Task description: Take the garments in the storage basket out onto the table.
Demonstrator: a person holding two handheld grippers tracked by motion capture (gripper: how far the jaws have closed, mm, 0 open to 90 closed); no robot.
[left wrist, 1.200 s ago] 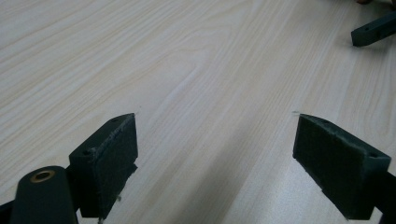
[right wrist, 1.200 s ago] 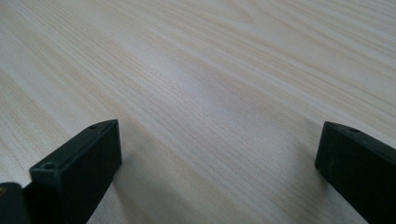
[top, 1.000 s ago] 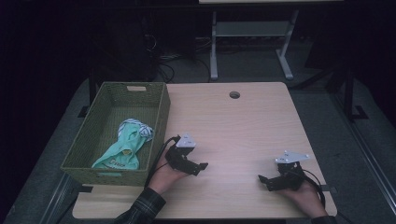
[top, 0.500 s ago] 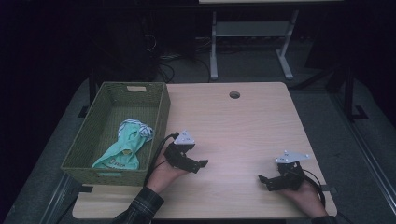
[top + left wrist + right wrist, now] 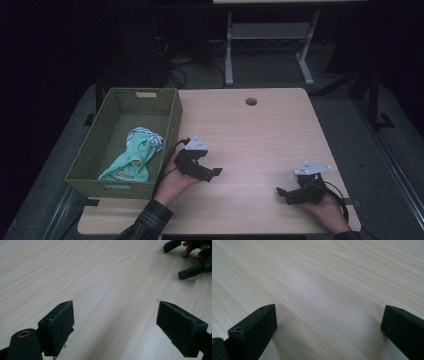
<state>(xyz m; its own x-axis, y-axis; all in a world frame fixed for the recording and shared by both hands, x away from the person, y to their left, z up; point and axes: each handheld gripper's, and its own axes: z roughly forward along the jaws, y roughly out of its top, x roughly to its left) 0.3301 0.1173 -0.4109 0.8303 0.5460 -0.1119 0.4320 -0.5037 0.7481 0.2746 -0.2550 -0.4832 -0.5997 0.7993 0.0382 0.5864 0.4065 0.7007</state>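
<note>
High view: left hand-held gripper (image 5: pixel 210 175) and right hand-held gripper (image 5: pixel 282 194) rest spread on table (image 5: pixel 260 135).

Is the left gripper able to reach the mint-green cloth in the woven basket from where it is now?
Probably yes. The left gripper sits open beside the woven green basket, which has no lid, and the mint-green cloth lies just beyond its wall. The gripper must lift over that wall.

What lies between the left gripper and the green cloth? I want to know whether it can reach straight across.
The basket's near wall does. The green cloth lies inside the basket, and the left gripper rests on the table outside it, open and pointing away.
</note>
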